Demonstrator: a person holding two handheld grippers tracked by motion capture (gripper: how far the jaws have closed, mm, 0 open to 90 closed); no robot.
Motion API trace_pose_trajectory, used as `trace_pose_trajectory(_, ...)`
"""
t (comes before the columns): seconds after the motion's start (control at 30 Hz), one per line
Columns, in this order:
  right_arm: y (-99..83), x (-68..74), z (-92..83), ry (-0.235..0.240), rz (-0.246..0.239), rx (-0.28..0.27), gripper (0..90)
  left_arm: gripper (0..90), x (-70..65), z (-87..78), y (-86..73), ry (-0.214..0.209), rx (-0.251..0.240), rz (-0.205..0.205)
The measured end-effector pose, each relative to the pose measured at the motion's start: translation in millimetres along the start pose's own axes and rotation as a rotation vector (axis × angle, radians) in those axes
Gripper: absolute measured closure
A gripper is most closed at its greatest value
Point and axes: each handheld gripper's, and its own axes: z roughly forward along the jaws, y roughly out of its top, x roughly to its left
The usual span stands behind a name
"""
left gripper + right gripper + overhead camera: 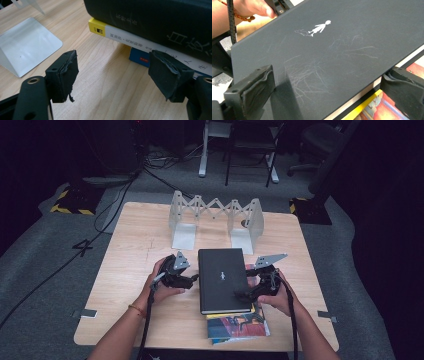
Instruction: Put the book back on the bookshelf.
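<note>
Both tools (195, 279) beside black book (222, 277)

The high view looks forward and down over the whole table (130, 270). Each gripper view sits low and close (almost at tabletop level), and all three share the black book (222, 277) (160, 22) (332, 62).

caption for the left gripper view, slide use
Left tool open above the wooden table, jaws facing the spines of a stack topped by a black book; metal bookend at left.

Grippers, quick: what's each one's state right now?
Left gripper: open, nothing between the jaws, beside the book stack.
Right gripper: open, jaws straddling the black book, not pressing it.
</note>
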Motion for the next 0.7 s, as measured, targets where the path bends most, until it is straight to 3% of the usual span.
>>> trace_pose_trajectory(0.27,4.0,-2.2,6.5,0.013,-0.006,-0.016,0.2,27.3,6.8,-0.1,-2.3,0.057,-0.014,-0.012)
trace_pose_trajectory(0.43,4.1,-2.8,7.2,0.016,-0.009,-0.022,0.2,28.5,20.7,5.2,0.2,0.017,-0.027,-0.076)
trace_pose_trajectory(0.5,4.3,-2.9,7.2,0.016,-0.013,-0.023,0.2,28.8,21.9,7.5,2.7,0.041,-0.028,-0.058)
trace_pose_trajectory(0.53,4.3,-3.1,7.3,0.017,-0.015,-0.024,0.2,29.3,23.1,9.7,4.3,0.033,-0.02,-0.058)
trace_pose_trajectory(0.7,3.5,-4.0,7.4,0.023,-0.023,-0.035,0.2,29.9,33.6,18.6,4.6,0.012,-0.025,-0.117)
